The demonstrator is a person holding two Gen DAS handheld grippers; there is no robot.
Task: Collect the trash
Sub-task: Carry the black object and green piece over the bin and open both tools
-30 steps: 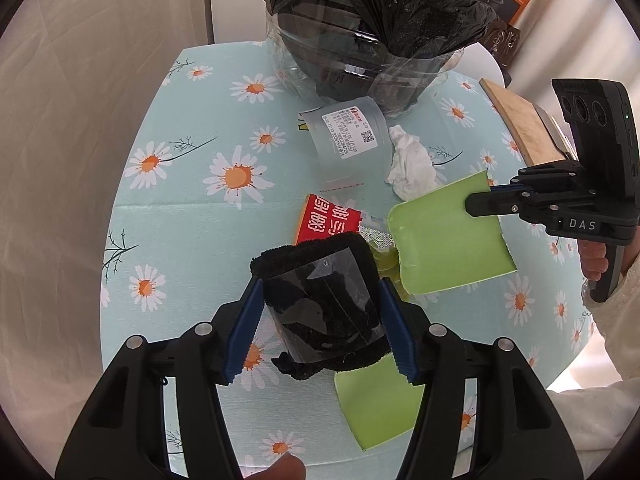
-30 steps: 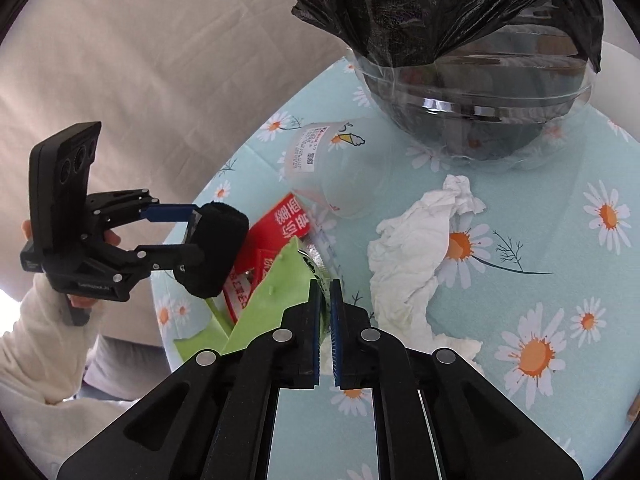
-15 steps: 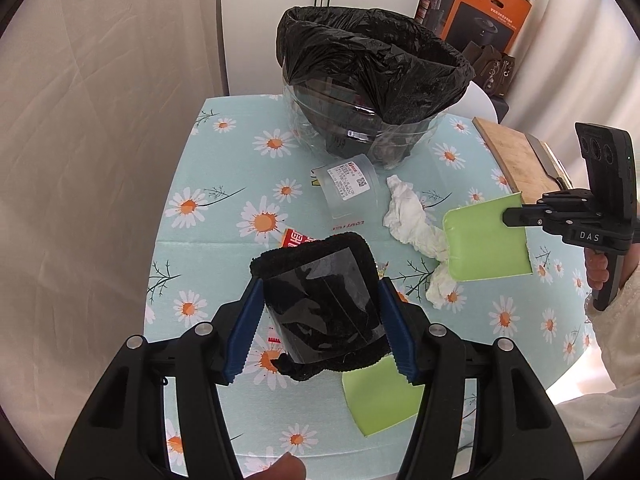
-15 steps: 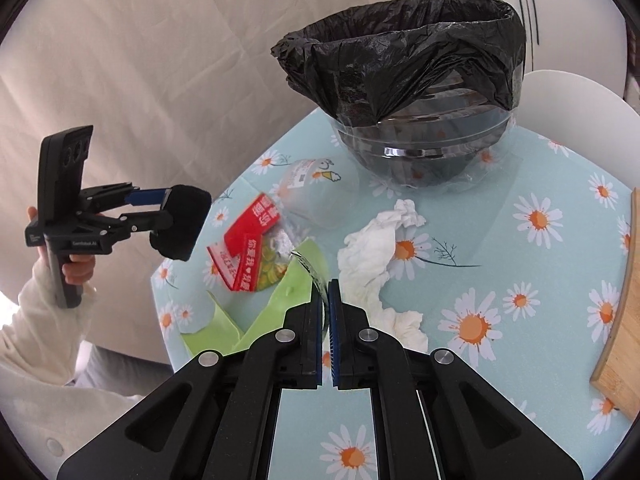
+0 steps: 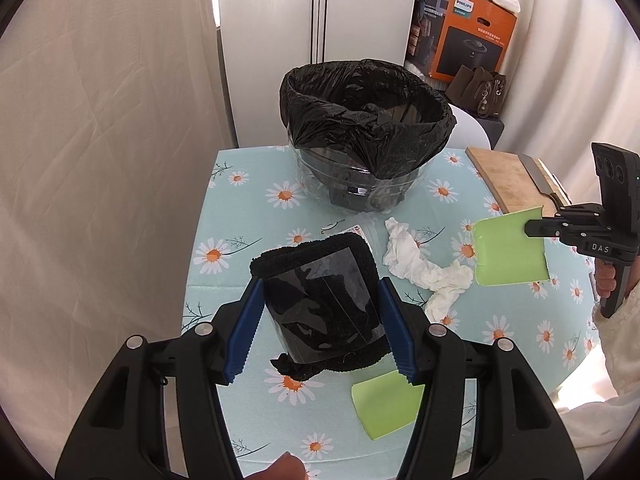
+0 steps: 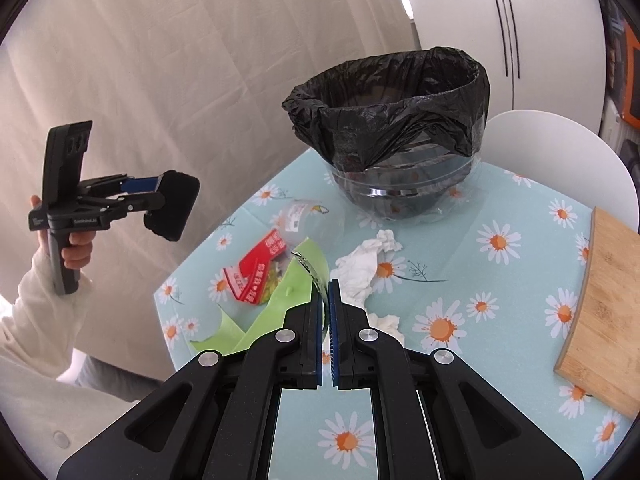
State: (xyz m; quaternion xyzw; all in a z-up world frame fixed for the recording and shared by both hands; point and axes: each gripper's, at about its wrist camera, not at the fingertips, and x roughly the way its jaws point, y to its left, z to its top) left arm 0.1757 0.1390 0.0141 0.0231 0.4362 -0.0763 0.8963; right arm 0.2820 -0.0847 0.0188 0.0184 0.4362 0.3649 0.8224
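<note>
Left gripper clamps a black fuzzy sponge above the table. Right gripper is closed on a green sheet, apparently by its edge. Bin stands far; tissue lies between.

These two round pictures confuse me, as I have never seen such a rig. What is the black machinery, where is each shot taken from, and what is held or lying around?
There is no robot: a person holds a pistol-grip clamp in each hand, and each clamp carries a wide-angle camera looking along its two fingers.

In the left camera's picture, the left gripper squeezes a black cloth.

In the right camera's picture, the right gripper pinches a green sheet.

On the daisy tablecloth stand a bin lined with a black bag, a crumpled tissue, a red wrapper, a clear plastic cup on its side, a second green sheet and a wooden board.
</note>
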